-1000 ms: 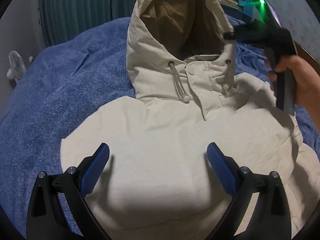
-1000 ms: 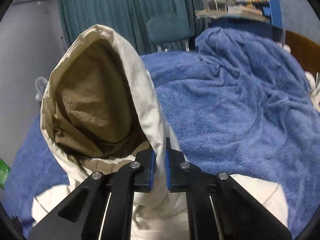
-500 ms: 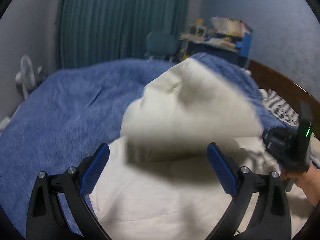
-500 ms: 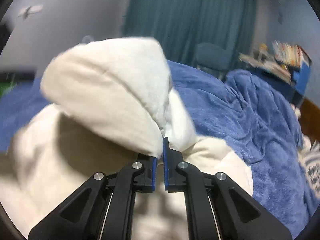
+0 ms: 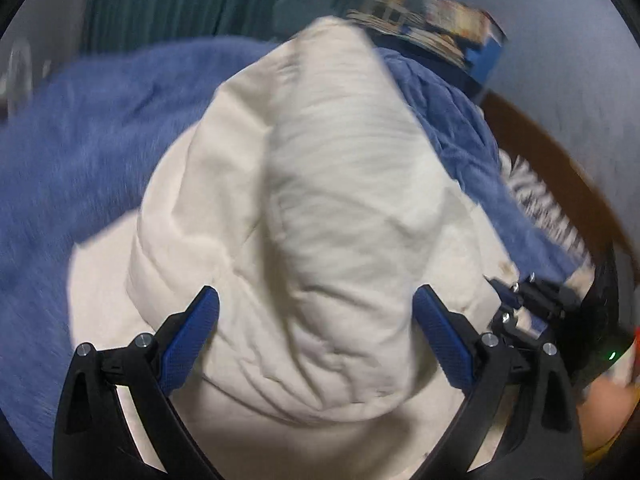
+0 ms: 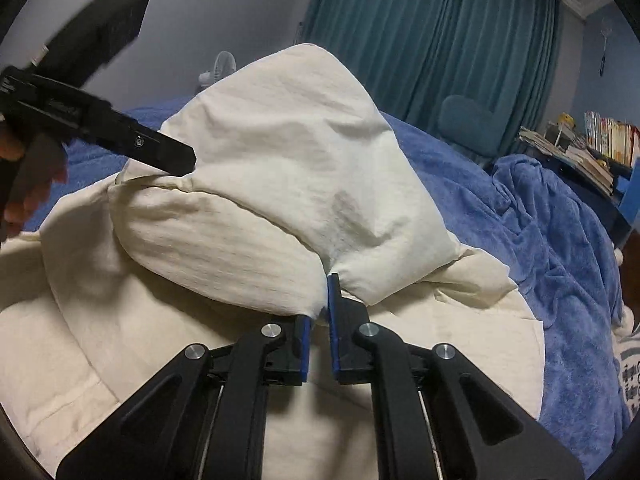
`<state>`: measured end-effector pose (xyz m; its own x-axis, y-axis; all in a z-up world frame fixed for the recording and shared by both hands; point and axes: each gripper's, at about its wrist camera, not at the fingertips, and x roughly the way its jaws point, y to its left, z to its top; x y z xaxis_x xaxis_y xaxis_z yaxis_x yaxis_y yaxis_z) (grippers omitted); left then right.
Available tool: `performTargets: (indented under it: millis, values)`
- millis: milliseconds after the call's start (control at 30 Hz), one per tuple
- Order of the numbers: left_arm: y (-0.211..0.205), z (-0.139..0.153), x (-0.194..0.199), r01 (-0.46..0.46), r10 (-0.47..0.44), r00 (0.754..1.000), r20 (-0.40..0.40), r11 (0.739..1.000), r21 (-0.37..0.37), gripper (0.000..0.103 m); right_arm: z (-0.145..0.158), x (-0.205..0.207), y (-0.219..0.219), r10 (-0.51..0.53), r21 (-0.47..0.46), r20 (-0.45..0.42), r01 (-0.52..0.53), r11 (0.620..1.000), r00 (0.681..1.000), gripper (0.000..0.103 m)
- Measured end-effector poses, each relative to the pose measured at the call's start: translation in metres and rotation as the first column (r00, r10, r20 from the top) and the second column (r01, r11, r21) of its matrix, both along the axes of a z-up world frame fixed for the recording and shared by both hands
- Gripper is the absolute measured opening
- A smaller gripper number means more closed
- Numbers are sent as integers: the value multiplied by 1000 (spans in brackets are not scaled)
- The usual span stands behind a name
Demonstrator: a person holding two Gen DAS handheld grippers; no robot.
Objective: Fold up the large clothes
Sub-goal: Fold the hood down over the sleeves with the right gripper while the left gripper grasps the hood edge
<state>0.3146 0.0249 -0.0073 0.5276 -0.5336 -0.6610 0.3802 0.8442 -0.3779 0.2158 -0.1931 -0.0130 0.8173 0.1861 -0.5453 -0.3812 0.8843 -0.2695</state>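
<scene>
Wide apart, your left gripper [image 5: 316,332] has its jaws spread to either side of the hood [image 5: 340,208] and grips nothing; the blue pads sit clear of the cloth. From this left wrist view the cream jacket [image 5: 112,264] lies flat on the blue blanket [image 5: 80,128] with the hood folded forward onto the chest. Motion blur smears the picture, so the dark shape at the lower right edge is probably your other tool, though I would not swear to it.

Over in the right wrist view, your right gripper [image 6: 320,320] has its jaws nearly together, pinching the hood's edge between the pads. The left gripper shows at the upper left, its tip touching the hood's far corner. The jacket's body spreads out below the hood, resting on the blanket.

Expect the jacket to be soft, puffy and light, with slick fabric that springs back. Take hold at seams, the hood rim or the hem, where the layers are thickest, and pinch firmly so it does not slide out.
</scene>
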Motion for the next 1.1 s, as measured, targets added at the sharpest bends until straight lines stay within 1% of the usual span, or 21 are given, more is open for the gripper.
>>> performTargets:
  millis: [33,67,100,133,167,200,233,300,367,400,467,500,533,600,667,733,867,933,1033,1067,1100]
  values:
    - [3,-3,2,21,-22,1000,-16,999,-50,77,-1,2,0,-3,-2,3,3,1000,1000,8]
    - [5,-9,7,77,-84,995,-51,989,-124,32,-2,3,0,-7,-8,5,7,1000,1000,9]
    - [4,-12,10,106,-119,990,-78,983,-147,15,-3,4,2,-6,-9,2,6,1000,1000,10]
    - [3,-13,11,116,-129,988,-87,983,-145,14,-5,5,1,-7,-12,4,8,1000,1000,10]
    - [2,-10,8,135,-145,987,-69,981,-136,11,-5,6,1,-11,-15,6,11,1000,1000,10]
    - [2,-3,5,147,-155,986,-53,980,-138,10,-2,6,0,-12,-6,7,12,1000,1000,10]
    - [4,4,1,153,-162,986,-42,975,-161,10,2,6,-2,-12,8,9,12,1000,1000,10]
    - [16,25,-9,164,-174,985,-18,952,-260,10,11,3,-8,-4,35,13,4,999,1000,12]
    - [20,40,-18,168,-184,983,-20,932,-323,10,16,0,-11,8,40,8,-9,999,1000,14]
    - [21,40,-20,169,-190,981,-28,926,-338,10,17,0,-12,11,39,6,-11,999,1000,14]
    - [25,29,-16,148,-201,975,-93,904,-401,10,16,-1,-14,11,41,-11,-11,999,1000,16]
    - [28,19,-11,136,-201,972,-121,904,-405,10,14,0,-14,8,39,-17,-7,999,1000,19]
    - [28,9,-6,120,-188,972,-143,914,-387,10,12,1,-14,4,38,-25,-3,999,1000,21]
    - [30,-16,6,81,-131,979,-159,955,-286,10,7,1,-16,7,40,-51,-5,999,999,41]
    - [30,-32,12,69,-96,986,-139,980,-187,10,5,-3,-14,25,29,-50,-24,999,998,50]
    - [29,-41,17,78,-102,984,-144,983,-164,10,8,-7,-14,46,30,-43,-45,999,998,51]
    - [19,-39,19,93,-95,993,-70,995,-33,16,13,6,-11,56,88,-52,-51,995,997,51]
    - [14,-35,15,97,-96,994,-44,995,10,18,9,24,-6,68,131,-88,-56,990,994,51]
    - [4,-26,6,94,-97,995,18,990,109,24,-8,47,3,63,159,-184,-33,987,981,54]
    - [8,-26,1,79,-84,996,38,988,130,28,-15,55,6,46,151,-226,-11,988,973,54]
    - [9,-20,-8,56,-69,995,76,987,153,35,-19,57,9,34,148,-239,1,989,970,54]
